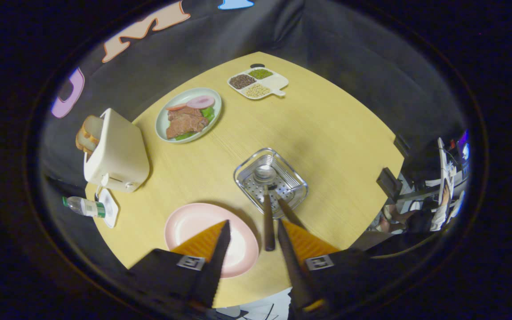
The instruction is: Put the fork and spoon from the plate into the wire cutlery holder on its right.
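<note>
The wire cutlery holder [270, 181] stands on the wooden table, just beyond my fingertips. A spoon [265, 174] rests in it, bowl down on the perforated bottom, and its dark handle rises toward me between my fingers, closer to the right one. A second dark handle [289, 212], apparently the fork's, leans out of the holder beside the right finger; its head is hard to make out. The pink plate [194, 222] lies bare to the left of the holder, partly under my left finger. My gripper [253, 223] is open above the plate's right rim, and neither finger touches a handle.
A cream toaster [116, 153] with bread slices stands at the left. A small bottle [83, 206] lies beside it. Farther back are a green plate of meat and vegetables [188, 114] and a divided tray of beans [258, 83]. The table edge runs along the right.
</note>
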`<state>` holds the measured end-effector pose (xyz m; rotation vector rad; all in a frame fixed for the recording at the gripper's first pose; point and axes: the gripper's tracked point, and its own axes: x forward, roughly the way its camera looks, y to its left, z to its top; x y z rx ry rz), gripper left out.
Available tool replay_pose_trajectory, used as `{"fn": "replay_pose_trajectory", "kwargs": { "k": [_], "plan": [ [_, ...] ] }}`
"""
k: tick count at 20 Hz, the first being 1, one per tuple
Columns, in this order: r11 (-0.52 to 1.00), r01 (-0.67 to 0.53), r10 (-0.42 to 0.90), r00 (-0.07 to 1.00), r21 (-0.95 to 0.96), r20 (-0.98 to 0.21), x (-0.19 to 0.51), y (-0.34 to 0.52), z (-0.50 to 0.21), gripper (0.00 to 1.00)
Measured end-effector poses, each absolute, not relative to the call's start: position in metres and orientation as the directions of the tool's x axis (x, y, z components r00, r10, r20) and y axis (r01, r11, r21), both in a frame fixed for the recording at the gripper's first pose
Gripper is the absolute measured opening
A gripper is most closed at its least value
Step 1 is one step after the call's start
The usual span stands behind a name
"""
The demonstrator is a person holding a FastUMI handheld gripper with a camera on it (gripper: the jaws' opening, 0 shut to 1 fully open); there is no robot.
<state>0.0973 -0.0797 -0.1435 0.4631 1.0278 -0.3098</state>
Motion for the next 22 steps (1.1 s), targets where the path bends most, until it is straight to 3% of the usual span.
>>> {"fn": "replay_pose_trajectory", "kwargs": {
  "k": [4,9,13,19,22],
  "plan": [
    [0.897,0.409,-0.056,0.482,0.168,-0.874,0.093,-0.084,-0.143,0.99],
    [0.911,0.39,-0.084,0.494,0.134,-0.865,0.085,-0.086,-0.139,0.99],
    [0.939,0.332,-0.125,0.575,0.09,-0.809,0.087,-0.093,-0.124,0.99],
    [0.973,0.22,-0.139,0.813,0.077,-0.566,0.112,-0.1,-0.078,1.0],
    [0.99,0.111,-0.064,0.907,0.089,-0.416,0.127,-0.092,-0.047,1.0]
  ]
}}
